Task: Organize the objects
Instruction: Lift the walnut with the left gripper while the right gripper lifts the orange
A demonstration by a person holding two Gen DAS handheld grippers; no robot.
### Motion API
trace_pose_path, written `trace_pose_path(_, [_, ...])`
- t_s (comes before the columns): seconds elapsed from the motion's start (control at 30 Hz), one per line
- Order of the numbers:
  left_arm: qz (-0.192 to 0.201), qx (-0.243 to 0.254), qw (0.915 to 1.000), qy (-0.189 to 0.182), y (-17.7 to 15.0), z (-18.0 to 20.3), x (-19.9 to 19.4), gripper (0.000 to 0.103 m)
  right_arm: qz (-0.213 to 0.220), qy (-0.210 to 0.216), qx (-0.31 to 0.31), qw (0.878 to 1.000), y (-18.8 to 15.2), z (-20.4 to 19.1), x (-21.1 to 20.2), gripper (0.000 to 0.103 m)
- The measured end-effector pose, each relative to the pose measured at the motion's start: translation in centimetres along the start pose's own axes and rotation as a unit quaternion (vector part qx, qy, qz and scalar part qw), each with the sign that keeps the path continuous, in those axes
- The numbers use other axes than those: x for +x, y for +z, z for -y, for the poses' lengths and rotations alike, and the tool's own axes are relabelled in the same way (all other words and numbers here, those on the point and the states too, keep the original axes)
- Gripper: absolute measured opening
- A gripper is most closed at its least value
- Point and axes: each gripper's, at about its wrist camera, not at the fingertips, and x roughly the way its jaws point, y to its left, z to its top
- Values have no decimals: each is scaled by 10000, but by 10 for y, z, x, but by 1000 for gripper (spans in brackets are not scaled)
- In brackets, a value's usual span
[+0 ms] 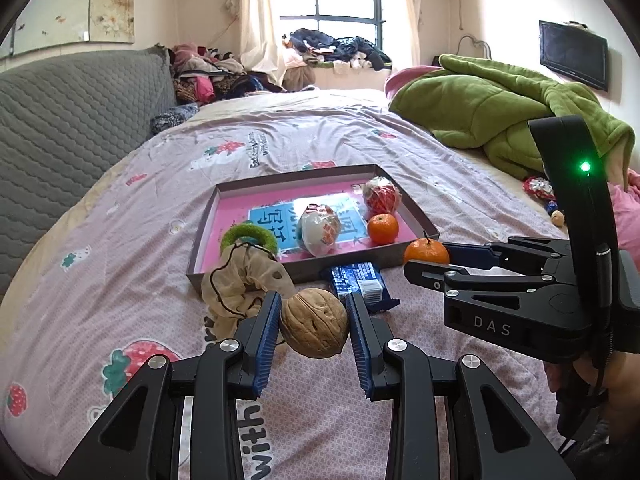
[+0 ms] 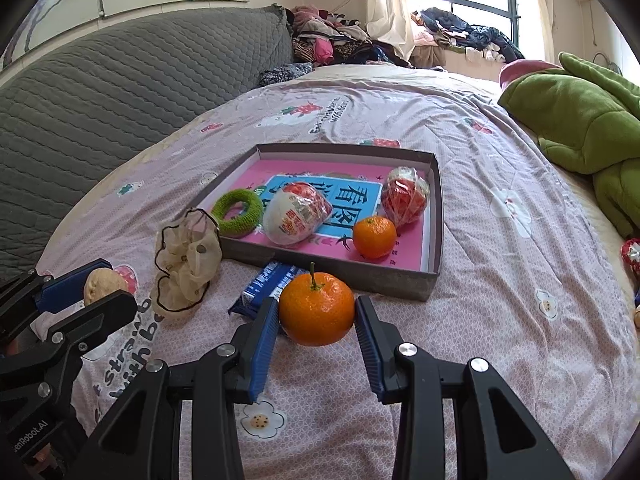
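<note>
A: What is nearest in the left wrist view?

B: The left gripper (image 1: 314, 322) is clenched on a walnut (image 1: 314, 323) — both blue pads press its sides; it is held clear above the pink strawberry-print bedspread (image 1: 120, 240).

A: And the right one?

B: The right gripper (image 2: 317, 312) grasps a stemmed tangerine (image 2: 317, 308) the same way — pads on both flanks, stem up; it too is off the cover.

A: What lies just past them?

B: A blue snack wrapper (image 2: 266, 286) lies flat on the bedspread, touching the near wall of the tray; to its left a beige scrunchie (image 2: 186, 268) rests partly against that same wall.

A: And inside the tray?

B: The shallow grey tray (image 2: 434, 216) holds a green ring (image 2: 237, 212) at the left, a white-and-red wrapped egg-shaped packet (image 2: 296, 218) in the middle, a second tangerine (image 2: 374, 238) near the front right, and a red-and-white wrapped ball (image 2: 404, 196) just behind it.

A: Farther back?

B: A green blanket (image 1: 500, 116) is heaped at the right; a grey quilted headboard (image 1: 72, 120) is at the left; clothes (image 1: 340, 50) are piled under the window.
</note>
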Motion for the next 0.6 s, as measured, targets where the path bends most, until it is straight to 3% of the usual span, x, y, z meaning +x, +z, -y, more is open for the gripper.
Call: trace_pose_path(0.6, [248,44,9996,119,6,-7,-16,35,381,10,-85,9992,21,-17,-24,39])
